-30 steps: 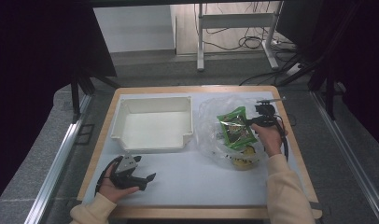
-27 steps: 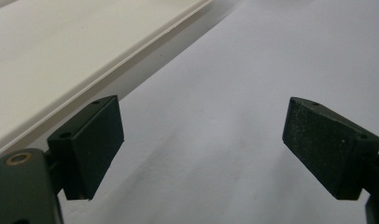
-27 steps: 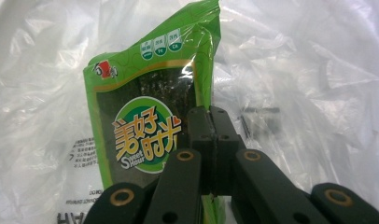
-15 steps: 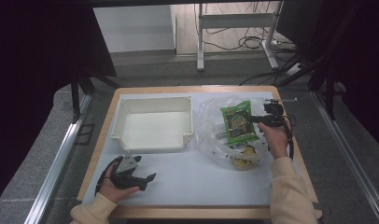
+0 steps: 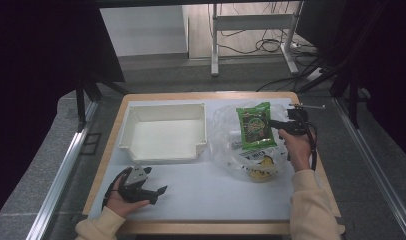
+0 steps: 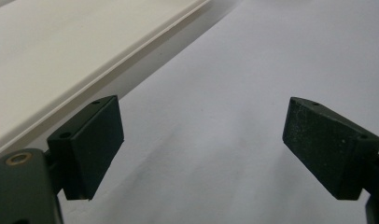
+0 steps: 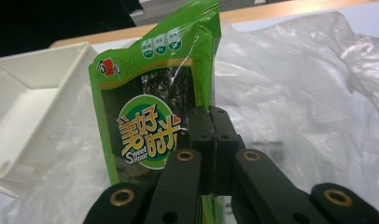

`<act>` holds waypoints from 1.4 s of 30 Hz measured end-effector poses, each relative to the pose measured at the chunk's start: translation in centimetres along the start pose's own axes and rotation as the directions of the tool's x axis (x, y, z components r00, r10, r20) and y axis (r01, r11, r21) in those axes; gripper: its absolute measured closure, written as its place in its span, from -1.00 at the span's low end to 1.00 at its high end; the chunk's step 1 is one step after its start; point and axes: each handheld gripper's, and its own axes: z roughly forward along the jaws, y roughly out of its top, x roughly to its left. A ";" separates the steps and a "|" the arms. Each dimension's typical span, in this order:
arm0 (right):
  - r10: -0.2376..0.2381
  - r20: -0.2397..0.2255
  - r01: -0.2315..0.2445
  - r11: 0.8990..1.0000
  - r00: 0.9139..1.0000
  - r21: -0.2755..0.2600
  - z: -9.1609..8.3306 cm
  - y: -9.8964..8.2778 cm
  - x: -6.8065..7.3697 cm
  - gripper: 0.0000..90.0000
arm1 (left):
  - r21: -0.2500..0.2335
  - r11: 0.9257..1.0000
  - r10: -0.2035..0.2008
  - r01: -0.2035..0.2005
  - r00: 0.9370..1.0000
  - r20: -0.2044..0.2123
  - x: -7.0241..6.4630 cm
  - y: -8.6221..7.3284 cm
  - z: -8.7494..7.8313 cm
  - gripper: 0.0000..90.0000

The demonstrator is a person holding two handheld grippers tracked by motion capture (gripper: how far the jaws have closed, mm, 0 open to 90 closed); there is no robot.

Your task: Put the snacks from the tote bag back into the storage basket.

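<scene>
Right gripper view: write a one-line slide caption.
Right claw shut on the edge of a green seaweed snack packet, held above a clear plastic bag, white tray beyond.

green snack packet lifted above the clear plastic bag

the glossy green foil snack packet [image 5: 255, 126] with a dark window and a round green-and-orange label [image 7: 148, 130] is held upright at its right edge, clear of the counter, slightly creased near the top. beneath and around it lies the crumpled clear plastic bag [image 5: 226, 145], spread open on the right half of the counter, with a yellow item [image 5: 261, 172] showing inside at its near end.
</scene>
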 end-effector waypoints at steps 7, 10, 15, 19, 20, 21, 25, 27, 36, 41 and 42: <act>-0.016 -0.021 0.015 0.999 1.000 -0.034 -0.7 0.2 0.5 1.00 | 0.004 1.000 0.001 -0.001 1.000 0.001 0.0 0.0 0.1 -0.72; -0.008 -0.035 0.006 0.999 0.999 -0.052 -0.9 0.4 0.7 1.00 | 0.006 1.000 0.002 -0.002 1.000 0.002 0.0 0.0 0.1 -0.72; -0.006 -0.064 0.001 0.997 0.998 -0.072 -1.3 0.6 1.2 1.00 | 0.004 1.000 0.001 -0.001 1.000 -0.002 0.0 0.0 0.1 -0.73; -0.016 -0.082 0.009 0.996 0.997 -0.085 -1.5 0.7 1.7 1.00 | 0.007 1.000 0.002 -0.002 1.000 -0.001 -0.1 0.0 0.1 -0.73; -0.018 -0.084 0.011 0.996 0.996 -0.088 -1.6 0.7 1.8 1.00 | 0.008 1.000 0.003 -0.003 1.000 -0.001 -0.1 0.0 0.1 -0.73; -0.018 -0.087 0.010 0.996 0.996 -0.091 -1.6 0.7 2.0 1.00 | 0.008 1.000 0.003 -0.003 1.000 -0.002 -0.1 0.0 0.1 -0.73; -0.030 -0.098 0.021 0.996 0.995 -0.092 -1.7 0.8 2.3 1.00 | 0.006 1.000 0.002 -0.002 1.000 -0.002 -0.1 0.0 0.1 -0.73; -0.030 -0.105 0.020 0.995 0.994 -0.096 -1.7 0.9 2.5 1.00 | 0.008 1.000 0.003 -0.003 1.000 -0.004 0.0 0.0 0.1 -0.73; -0.047 -0.134 0.032 0.993 0.990 -0.112 -1.7 1.2 3.6 1.00 | 0.004 1.000 0.001 -0.001 1.000 -0.011 -0.1 0.0 0.1 -0.73; -0.054 -0.148 0.036 0.992 0.987 -0.119 -1.7 1.3 4.0 1.00 | 0.003 1.000 -0.001 0.001 1.000 -0.009 -0.1 0.0 0.1 -0.73; -0.054 -0.149 0.036 0.992 0.987 -0.121 -1.7 1.4 4.1 1.00 | 0.003 1.000 -0.001 0.001 1.000 -0.009 -0.1 0.0 0.0 -0.73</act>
